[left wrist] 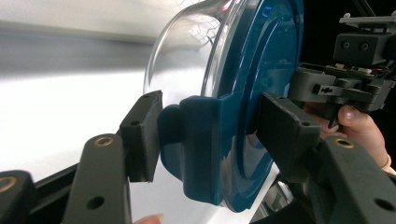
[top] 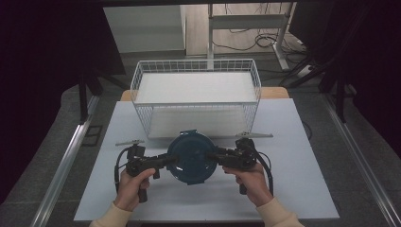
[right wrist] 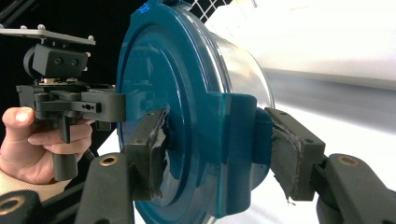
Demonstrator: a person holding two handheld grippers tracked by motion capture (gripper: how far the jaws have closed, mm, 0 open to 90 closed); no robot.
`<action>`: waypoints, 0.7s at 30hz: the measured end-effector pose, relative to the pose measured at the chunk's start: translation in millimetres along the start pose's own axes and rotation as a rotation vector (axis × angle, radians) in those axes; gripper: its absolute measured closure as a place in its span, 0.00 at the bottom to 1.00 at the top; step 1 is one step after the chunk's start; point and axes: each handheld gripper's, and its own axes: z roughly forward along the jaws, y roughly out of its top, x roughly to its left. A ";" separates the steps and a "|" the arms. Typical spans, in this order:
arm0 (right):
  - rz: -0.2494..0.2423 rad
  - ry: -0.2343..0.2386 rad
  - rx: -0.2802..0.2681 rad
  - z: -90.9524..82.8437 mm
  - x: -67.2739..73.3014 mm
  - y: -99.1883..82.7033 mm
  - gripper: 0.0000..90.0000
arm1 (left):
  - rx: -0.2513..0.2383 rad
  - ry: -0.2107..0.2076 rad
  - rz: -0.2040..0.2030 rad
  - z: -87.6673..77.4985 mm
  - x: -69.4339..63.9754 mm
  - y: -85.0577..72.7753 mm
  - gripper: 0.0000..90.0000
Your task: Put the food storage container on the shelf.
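A round clear glass container point(top: 191, 158) with a dark blue clip-on lid point(left wrist: 266, 70) hangs just above the white table, in front of the wire basket. My left gripper point(top: 169, 161) is shut on the lid's clip point(left wrist: 201, 140) at the container's left side. On the opposite side, my right gripper point(top: 215, 156) is shut on the other clip point(right wrist: 233, 140). In the left gripper view one pad presses the clip's outer face and the other the lid's top. The right gripper view shows the same grip, with the glass bowl point(right wrist: 243, 70) behind the lid.
A white wire basket point(top: 196, 118) with a white liner stands at the table's far side, just behind the container. The white table point(top: 293, 189) stretches to both sides. Metal rails run along the floor left and right.
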 end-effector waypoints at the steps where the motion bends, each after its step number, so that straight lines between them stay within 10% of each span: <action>1: 0.004 0.002 0.000 -0.3 0.2 1.1 0.47 | 0.000 0.002 0.005 -0.3 -0.7 3.1 0.47; 21: -0.016 0.026 -0.045 -9.4 5.8 48.7 0.47 | -0.037 -0.003 0.048 -9.4 -21.6 48.8 0.48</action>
